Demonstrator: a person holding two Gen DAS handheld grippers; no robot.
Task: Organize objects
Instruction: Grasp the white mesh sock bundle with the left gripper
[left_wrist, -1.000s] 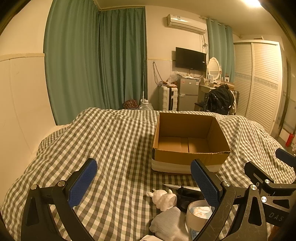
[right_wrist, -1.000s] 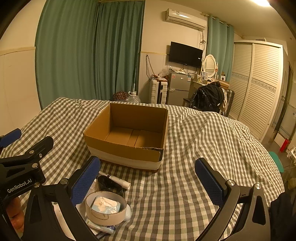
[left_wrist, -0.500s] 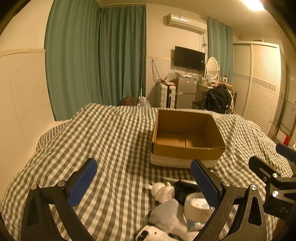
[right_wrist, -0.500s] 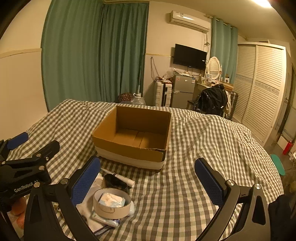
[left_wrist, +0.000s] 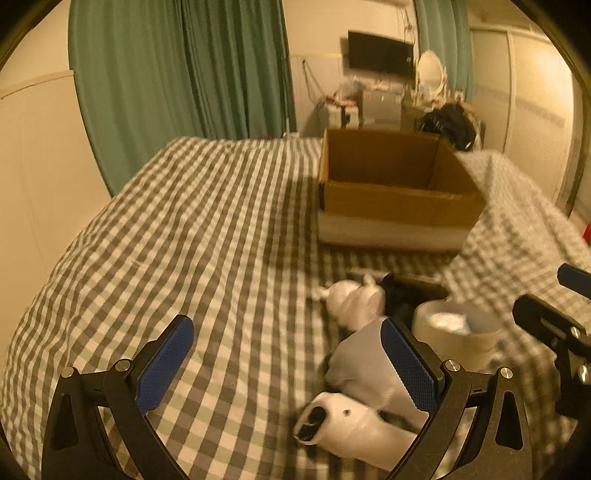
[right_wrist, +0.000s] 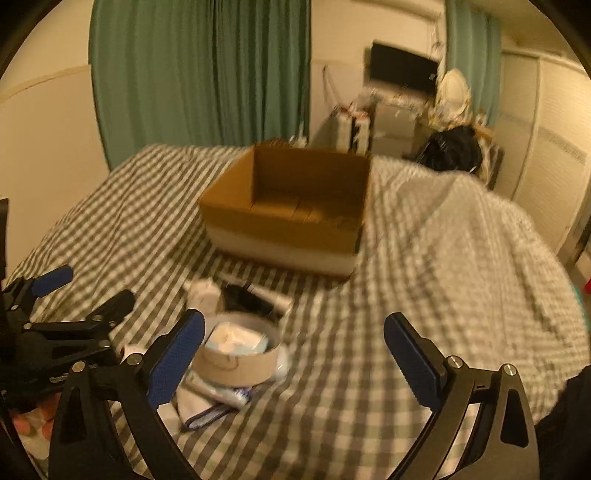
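An open cardboard box (left_wrist: 399, 192) stands empty on the checked bed; it also shows in the right wrist view (right_wrist: 291, 218). In front of it lies a small pile: a white bunny figure (left_wrist: 354, 301), a roll of tape (left_wrist: 458, 332) (right_wrist: 238, 356) with a packet inside, a black object (right_wrist: 242, 297), a white tube (right_wrist: 271, 295), a grey cloth (left_wrist: 365, 365) and a white device (left_wrist: 343, 428). My left gripper (left_wrist: 288, 365) is open and empty, low over the bed just left of the pile. My right gripper (right_wrist: 295, 358) is open and empty, right of the tape roll.
The checked bedspread (left_wrist: 192, 229) covers the whole bed and bulges up at the right (right_wrist: 461, 236). Green curtains (left_wrist: 184, 74), a TV (right_wrist: 404, 72), a fridge, a black bag (right_wrist: 454, 149) and wardrobe doors stand beyond the bed.
Both grippers have dropped lower and closer to the pile, so the box looks higher and farther. The white device has come into the left wrist view. Both stay open.
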